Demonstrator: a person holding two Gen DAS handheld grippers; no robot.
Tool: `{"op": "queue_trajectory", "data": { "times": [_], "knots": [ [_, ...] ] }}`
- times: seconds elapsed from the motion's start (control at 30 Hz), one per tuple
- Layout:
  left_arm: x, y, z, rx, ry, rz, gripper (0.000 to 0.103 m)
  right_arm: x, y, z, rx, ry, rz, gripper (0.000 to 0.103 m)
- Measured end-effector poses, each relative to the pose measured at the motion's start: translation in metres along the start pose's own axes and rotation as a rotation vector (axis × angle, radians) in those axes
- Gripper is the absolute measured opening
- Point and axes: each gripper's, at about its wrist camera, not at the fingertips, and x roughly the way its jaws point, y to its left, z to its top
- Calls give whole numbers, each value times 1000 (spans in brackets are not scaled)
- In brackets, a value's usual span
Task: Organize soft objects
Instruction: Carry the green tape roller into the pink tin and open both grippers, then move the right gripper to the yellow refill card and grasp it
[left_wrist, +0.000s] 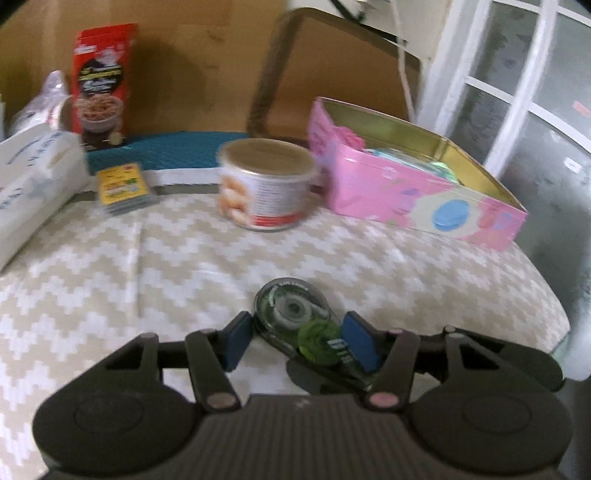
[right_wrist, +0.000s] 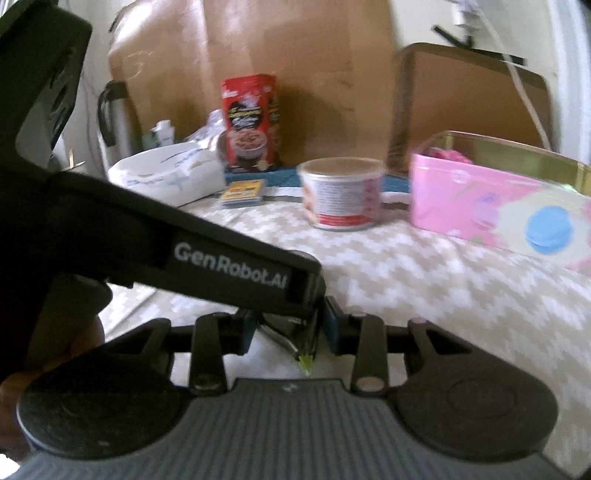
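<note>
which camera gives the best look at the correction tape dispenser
The left wrist view: the correction tape dispenser lies unobstructed between the left gripper's pads. In the right wrist view, the other gripper's body hides most of it.

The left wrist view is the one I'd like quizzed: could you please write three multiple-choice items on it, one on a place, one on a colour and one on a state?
1. Where does the round can stand?
A. Left of the pink tin
B. Inside the pink tin
C. On top of the red box

2. What colour are the left gripper pads?
A. Red
B. Blue
C. White

3. What is the left gripper doing?
A. Hanging open with nothing between its fingers
B. Gripping the can
C. Closed on the tape dispenser

Answers:
1 A, the can sits on the zigzag cloth just left of the tin.
2 B, both pads show blue.
3 C, the pads flank the clear dispenser's sides.
</note>
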Motion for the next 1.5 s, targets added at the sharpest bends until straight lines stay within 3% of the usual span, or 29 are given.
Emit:
{"op": "queue_trajectory", "data": {
  "times": [0.2,0.5,0.67,0.83,0.87,0.93,1.03,1.23,1.37,1.5],
  "knots": [
    [2,-44,15,85,-49,-52,55,-29,-27,0,33,-114,-99,41],
    [28,-106,92,186,-141,-121,53,-34,-91,48,55,-276,-234,41],
    [59,-120,125,166,-131,-126,50,-12,-124,69,83,-295,-272,41],
    [97,-108,143,123,-88,-33,54,28,-145,77,130,-217,-307,42],
    [100,-103,143,106,-72,-25,57,31,-149,77,146,-205,-320,48],
    [98,-95,139,67,-71,-58,60,25,-147,71,170,-228,-304,48],
    [86,-97,129,107,-100,-51,60,11,-133,61,156,-263,-306,48],
    [39,-93,104,122,-162,-126,61,-22,-99,45,167,-306,-266,48],
    [4,-65,80,122,-195,-123,64,-22,-81,41,180,-262,-190,48],
    [-16,-10,49,70,-182,-54,64,-15,-49,38,148,-196,-92,48]
  ]
}}
